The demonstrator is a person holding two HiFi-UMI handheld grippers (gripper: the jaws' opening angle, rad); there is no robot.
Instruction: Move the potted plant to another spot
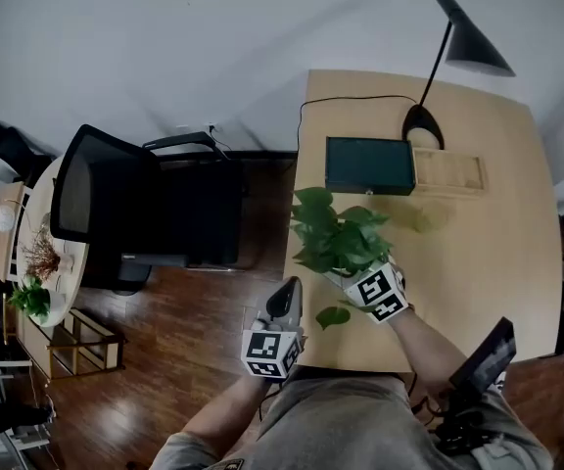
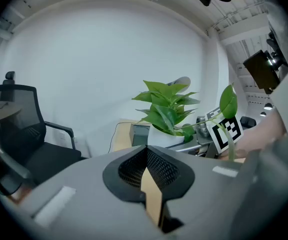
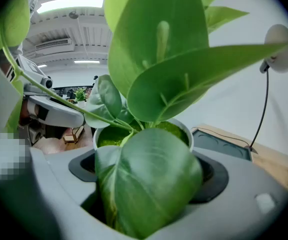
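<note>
Right gripper (image 3: 144,156): fingers spread wide, one on each side of the leafy green potted plant (image 3: 156,59) in its round white pot. The pads appear pressed to the pot wall, though a large leaf drooping over the fingers hides the contact; I judge this low side grip spares the foliage and keeps the pot upright for carrying. Left gripper (image 2: 146,168): fingers closed together with nothing between them, plant well beyond the fingertips and to their right, held by the near edge of the light wooden desk (image 1: 478,213), probably to stay clear.
</note>
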